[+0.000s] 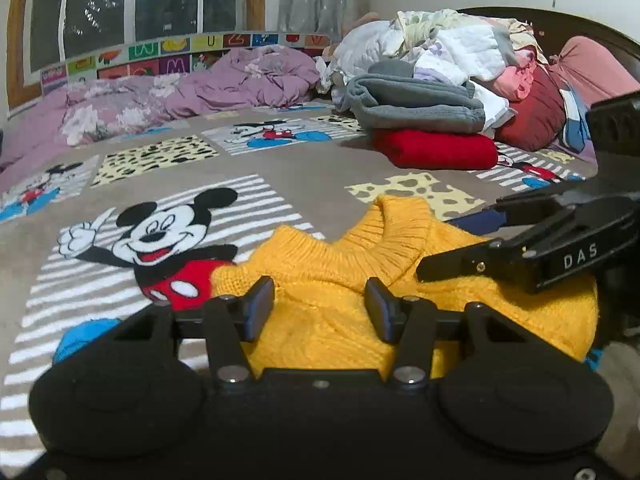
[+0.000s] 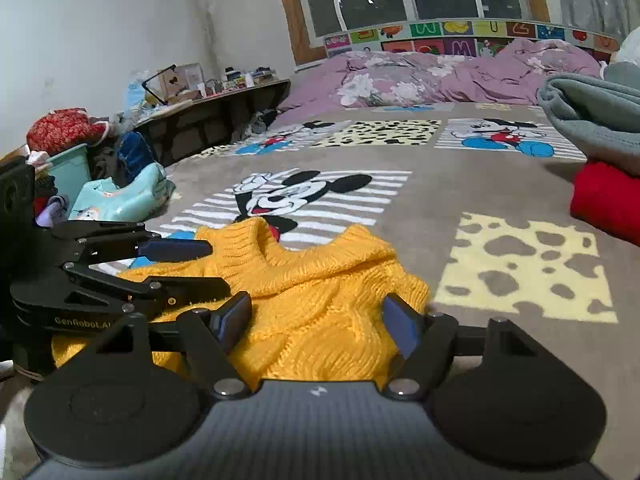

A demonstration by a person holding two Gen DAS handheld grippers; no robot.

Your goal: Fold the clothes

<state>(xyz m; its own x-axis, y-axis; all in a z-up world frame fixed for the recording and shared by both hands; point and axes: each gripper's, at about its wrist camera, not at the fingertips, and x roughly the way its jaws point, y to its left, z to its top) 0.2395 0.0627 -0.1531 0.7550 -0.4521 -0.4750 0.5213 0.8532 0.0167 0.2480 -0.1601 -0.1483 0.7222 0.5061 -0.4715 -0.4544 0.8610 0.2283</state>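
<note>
I am looking down both wrist cameras at a yellow knitted sweater (image 1: 320, 312) that is lying bunched on the bed (image 1: 304, 168), its ribbed collar (image 1: 394, 232) pointing away from me over the Mickey Mouse blanket (image 1: 160, 236). My left gripper (image 1: 320, 304) is sitting low over the near part of the knit with its fingers (image 1: 260, 300) spread apart, yellow wool showing in the gap between them, so they are released and gripping nothing. My right gripper (image 2: 318, 320) is doing much the same from the other side: its fingers (image 2: 236, 312) are standing wide, the sweater (image 2: 312, 300) bulging up between them without being pinched. In the left view the right gripper (image 1: 452, 266) is reaching in from the right edge, its tips lying on the knit just beside the collar; in the right view the left gripper (image 2: 200, 268) is coming in from the left, resting against the sweater's edge. Farther back on the bed a folded grey garment (image 1: 416, 104) is sitting on top of a folded red one (image 1: 436, 148), with a heap of unfolded laundry (image 1: 448, 44) behind them and a rumpled purple quilt (image 1: 168, 96) under the window.
</note>
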